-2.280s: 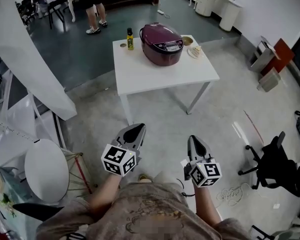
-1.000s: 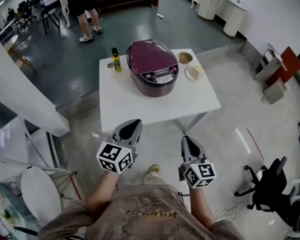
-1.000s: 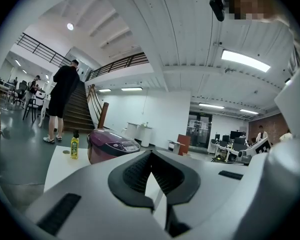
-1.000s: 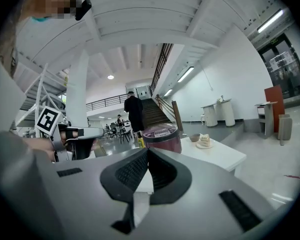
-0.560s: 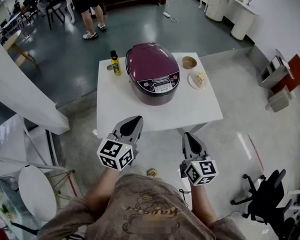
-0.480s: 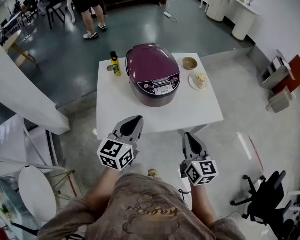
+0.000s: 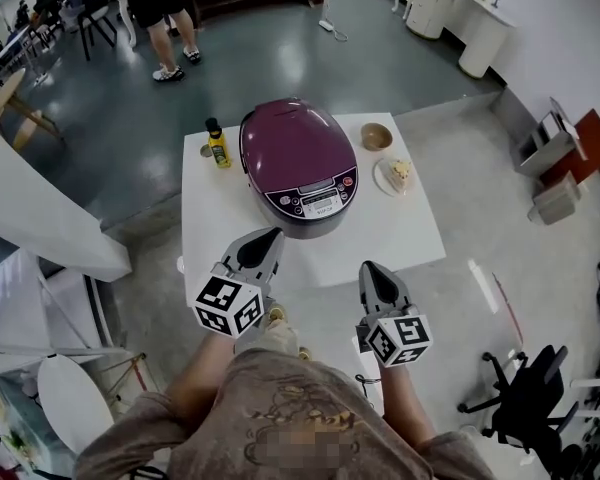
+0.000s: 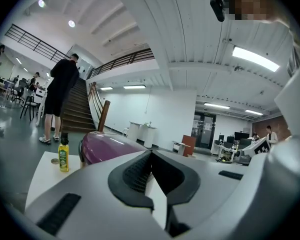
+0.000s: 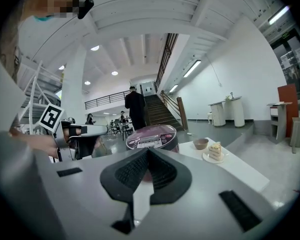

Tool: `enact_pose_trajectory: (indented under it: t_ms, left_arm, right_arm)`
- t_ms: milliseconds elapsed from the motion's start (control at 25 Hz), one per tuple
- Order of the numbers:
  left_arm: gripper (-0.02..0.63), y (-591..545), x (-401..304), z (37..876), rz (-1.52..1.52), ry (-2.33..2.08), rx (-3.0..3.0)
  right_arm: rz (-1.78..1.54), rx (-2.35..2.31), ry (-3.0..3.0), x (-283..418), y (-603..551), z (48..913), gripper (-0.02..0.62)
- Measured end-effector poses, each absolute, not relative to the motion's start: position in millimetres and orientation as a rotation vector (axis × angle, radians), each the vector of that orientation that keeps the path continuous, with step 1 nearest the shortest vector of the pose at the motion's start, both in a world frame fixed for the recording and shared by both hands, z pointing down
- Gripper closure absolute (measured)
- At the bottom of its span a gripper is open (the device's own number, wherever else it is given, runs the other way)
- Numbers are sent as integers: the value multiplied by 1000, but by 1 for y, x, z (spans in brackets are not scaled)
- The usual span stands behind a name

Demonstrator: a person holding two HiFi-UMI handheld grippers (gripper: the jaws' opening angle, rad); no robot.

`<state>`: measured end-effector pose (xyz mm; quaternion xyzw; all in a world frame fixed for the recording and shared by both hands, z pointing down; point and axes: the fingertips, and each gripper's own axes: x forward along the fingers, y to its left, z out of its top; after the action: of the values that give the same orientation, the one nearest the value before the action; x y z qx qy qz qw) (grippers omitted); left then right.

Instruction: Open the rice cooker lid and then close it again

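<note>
With jaws pressed together, empty, the left gripper (image 7: 268,236) and right gripper (image 7: 368,269) have neared the rice cooker (image 7: 315,200), its lid (image 7: 288,143) unopened.

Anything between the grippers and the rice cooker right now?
Nothing visible. Only bare table lies between the left hand-held gripper, the right hand-held gripper and the rice cooker. The bottle stands left of it, the bowl and cake plate right, off the approach.

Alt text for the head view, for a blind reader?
A purple rice cooker, lid shut, stands on a white table beside a bottle, a bowl and a plate of cake. The left gripper and right gripper, both shut and empty, point at it from the near side.
</note>
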<state>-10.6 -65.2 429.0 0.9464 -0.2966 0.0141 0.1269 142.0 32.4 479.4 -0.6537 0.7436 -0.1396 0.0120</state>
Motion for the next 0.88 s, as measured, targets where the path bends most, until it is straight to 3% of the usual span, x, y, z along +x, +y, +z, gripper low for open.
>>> enact_pose_trajectory:
  t_ms: [880]
  left_arm:
    - [586, -192, 5, 427, 59, -891, 2732]
  right_arm:
    - [-388, -1960, 2497, 140, -123, 466, 594]
